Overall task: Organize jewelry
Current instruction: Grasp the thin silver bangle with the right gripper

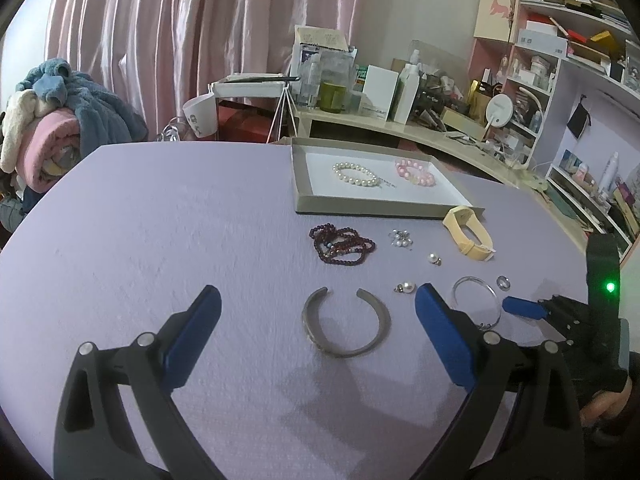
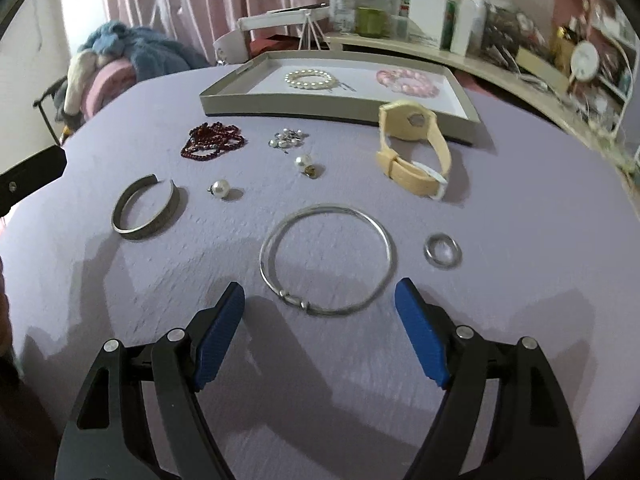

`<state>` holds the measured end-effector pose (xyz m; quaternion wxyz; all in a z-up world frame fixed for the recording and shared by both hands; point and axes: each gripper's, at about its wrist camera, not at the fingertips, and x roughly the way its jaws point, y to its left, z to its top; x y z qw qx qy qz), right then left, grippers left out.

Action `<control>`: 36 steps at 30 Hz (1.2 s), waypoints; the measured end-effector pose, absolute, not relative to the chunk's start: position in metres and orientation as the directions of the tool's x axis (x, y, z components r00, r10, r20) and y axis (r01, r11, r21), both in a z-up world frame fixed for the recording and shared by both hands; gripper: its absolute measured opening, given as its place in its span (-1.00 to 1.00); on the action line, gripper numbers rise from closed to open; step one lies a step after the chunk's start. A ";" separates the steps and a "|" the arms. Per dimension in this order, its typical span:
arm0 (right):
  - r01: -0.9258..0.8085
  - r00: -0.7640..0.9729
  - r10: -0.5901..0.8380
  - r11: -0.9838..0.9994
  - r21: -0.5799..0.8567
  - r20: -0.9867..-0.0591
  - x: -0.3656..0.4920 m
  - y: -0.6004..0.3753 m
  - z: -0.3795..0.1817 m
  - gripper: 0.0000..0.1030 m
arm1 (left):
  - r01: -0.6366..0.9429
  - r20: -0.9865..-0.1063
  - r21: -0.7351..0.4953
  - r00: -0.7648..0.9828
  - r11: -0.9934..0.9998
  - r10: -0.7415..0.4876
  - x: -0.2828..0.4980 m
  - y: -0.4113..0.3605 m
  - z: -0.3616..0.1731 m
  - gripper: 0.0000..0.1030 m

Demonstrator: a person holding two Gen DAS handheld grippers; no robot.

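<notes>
My left gripper (image 1: 318,300) is open and empty, its blue pads either side of an open grey cuff bangle (image 1: 346,322) on the purple table; the cuff also shows in the right wrist view (image 2: 146,212). My right gripper (image 2: 320,296) is open and empty just short of a thin silver bangle (image 2: 326,258). A small silver ring (image 2: 442,250) lies to its right. A grey tray (image 2: 344,114) at the back holds a white pearl bracelet (image 2: 310,79) and a pink bead bracelet (image 2: 406,81).
Loose on the table are a dark red bead string (image 2: 214,144), a cluster of small pearl pieces (image 2: 288,138), two pearl earrings (image 2: 220,189) (image 2: 306,165) and a cream watch (image 2: 412,152) against the tray. Cluttered shelves stand behind.
</notes>
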<state>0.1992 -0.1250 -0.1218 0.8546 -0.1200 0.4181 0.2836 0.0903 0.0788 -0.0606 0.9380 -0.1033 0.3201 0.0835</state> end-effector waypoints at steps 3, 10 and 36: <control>-0.583 0.493 0.374 0.812 0.021 -0.785 0.207 -0.118 -0.122 0.55 | -0.223 -0.623 -0.141 0.778 0.965 0.088 0.092 0.080 -0.062 0.89; -0.579 0.486 0.358 0.815 0.013 -0.797 0.220 -0.105 -0.121 0.61 | -0.217 -0.634 -0.139 0.769 0.966 0.082 0.095 0.080 -0.066 0.89; -0.533 0.528 0.460 0.834 0.143 -0.714 0.209 -0.136 -0.086 0.42 | -0.165 -0.741 -0.121 0.671 0.979 0.022 0.135 0.072 -0.097 0.89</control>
